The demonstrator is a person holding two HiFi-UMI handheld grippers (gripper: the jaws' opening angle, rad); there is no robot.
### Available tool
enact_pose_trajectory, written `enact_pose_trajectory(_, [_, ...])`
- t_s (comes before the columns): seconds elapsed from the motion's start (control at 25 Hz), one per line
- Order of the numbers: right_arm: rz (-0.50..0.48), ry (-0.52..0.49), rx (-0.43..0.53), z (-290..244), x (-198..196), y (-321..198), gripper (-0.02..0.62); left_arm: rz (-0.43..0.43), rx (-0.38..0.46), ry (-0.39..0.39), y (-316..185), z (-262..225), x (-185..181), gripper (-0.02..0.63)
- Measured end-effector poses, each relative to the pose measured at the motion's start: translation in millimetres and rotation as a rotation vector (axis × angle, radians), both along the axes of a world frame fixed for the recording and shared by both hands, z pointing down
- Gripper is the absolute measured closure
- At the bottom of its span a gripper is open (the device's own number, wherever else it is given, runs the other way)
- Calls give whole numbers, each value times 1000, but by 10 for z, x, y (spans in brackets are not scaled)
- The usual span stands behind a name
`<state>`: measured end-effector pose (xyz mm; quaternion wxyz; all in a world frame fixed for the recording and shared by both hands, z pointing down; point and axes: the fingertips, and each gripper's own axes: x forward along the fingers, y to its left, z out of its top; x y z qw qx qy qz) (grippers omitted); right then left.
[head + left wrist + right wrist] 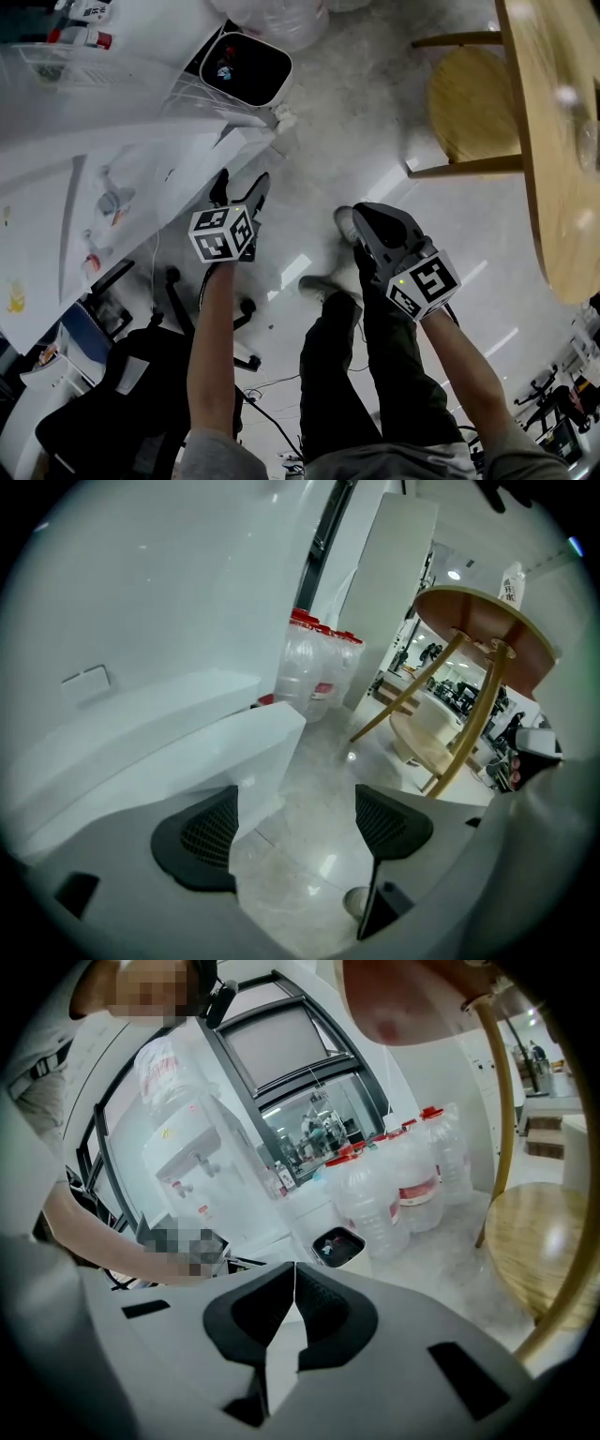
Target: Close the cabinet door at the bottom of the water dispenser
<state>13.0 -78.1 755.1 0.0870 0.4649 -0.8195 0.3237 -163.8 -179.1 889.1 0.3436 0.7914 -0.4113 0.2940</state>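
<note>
The white water dispenser (103,197) fills the left of the head view, and it also shows in the right gripper view as the dispenser (192,1171) with its taps. Its bottom cabinet door (246,142) stands swung out over the floor. My left gripper (242,185) is open just below that door's free edge. In the left gripper view the door (267,752) juts in front of the left pad (211,832), partly inside the gap of the left gripper (295,827). My right gripper (361,216) hangs shut and empty above the floor to the right; the right gripper (294,1288) has its pads pressed together.
A white bin (246,67) stands beyond the door. A wooden stool (473,103) and a round wooden table (553,141) are at the right. Several water bottles (314,667) stand by the wall. A black office chair (141,375) is at the lower left, and the person's legs (347,366) are below.
</note>
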Motion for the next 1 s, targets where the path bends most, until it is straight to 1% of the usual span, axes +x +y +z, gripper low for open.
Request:
enact_pose_trajectory(0.2, [12,5,9,6,37,-74,584,-105,19,13,-312,-36,-205,227])
enact_pose_trajectory(0.28, [19,6,7,14,46,-84,584,-119,16,23,-364,-43,-215,221])
enact_pose_trajectory(0.44, [11,1,8,7,-2,-76,584,-104,31,-7,-351,-19,-222,221])
enact_pose_trajectory(0.64, [13,-1,10,13,0,-47,584,-113,47,1,-340,-69,-216,221])
enact_pose_trajectory(0.84, [0,-13,17,-89,-56,-27,584,-97,48,-3,-117,-223,-200,222])
enact_pose_trajectory(1.0, [-17,-24,22,-216,-109,21,584,-80,52,11,126,-431,-151,224])
